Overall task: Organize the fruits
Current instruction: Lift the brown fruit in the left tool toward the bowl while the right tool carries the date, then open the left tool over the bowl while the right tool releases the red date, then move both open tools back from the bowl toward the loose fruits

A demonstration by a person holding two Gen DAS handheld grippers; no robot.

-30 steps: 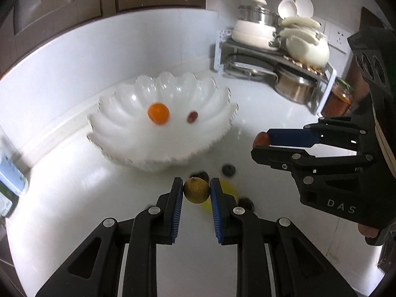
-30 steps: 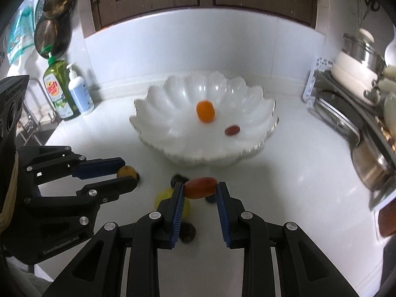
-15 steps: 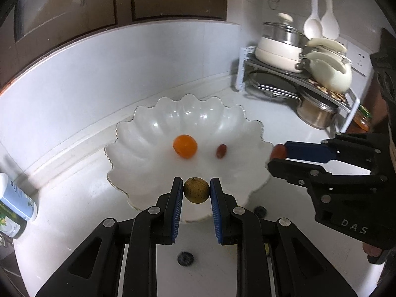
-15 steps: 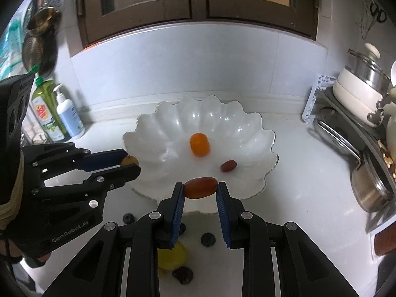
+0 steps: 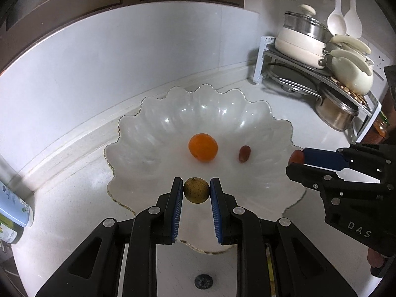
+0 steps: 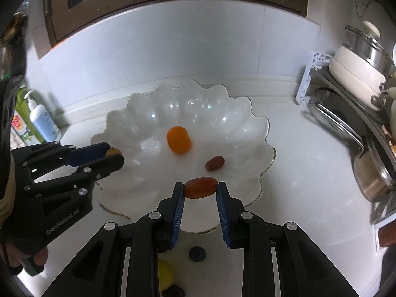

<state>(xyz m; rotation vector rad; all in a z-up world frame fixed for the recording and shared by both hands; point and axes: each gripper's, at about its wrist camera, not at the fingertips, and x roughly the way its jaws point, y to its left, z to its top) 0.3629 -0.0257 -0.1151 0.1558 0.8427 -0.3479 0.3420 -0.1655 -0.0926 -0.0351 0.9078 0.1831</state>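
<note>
I take the white scalloped bowl (image 5: 153, 133) as my landmark and go from its left side to its right.

Over the near-left part of the bowl my left gripper (image 5: 196, 190) pinches a small round brownish-green fruit (image 5: 196, 190), maybe a longan, pressed between the two blue pads (image 5: 178, 205). It hangs above the near wall of the bowl, not touching it.

In the middle of the bowl an orange kumquat-like fruit (image 6: 178, 139) already lies, and just to its right a small dark red fruit (image 6: 214, 163), apart from it.

Over the near-right part of the bowl my right gripper (image 6: 200, 191) pinches an oblong red fruit (image 6: 200, 190), like a grape tomato, by its two ends.

To do this step well, I think I should bring both fruits lower and more toward the centre before I let go, because round fruits will roll down the smooth glossy wall and may hit the two that lie there. I would release one side at a time, softly, and keep the two grippers apart so they do not knock together.

On the counter in front of the bowl a blueberry (image 6: 197, 254), a yellow fruit (image 6: 165, 274) and another dark fruit (image 6: 174, 291) are not yet collected.
</note>
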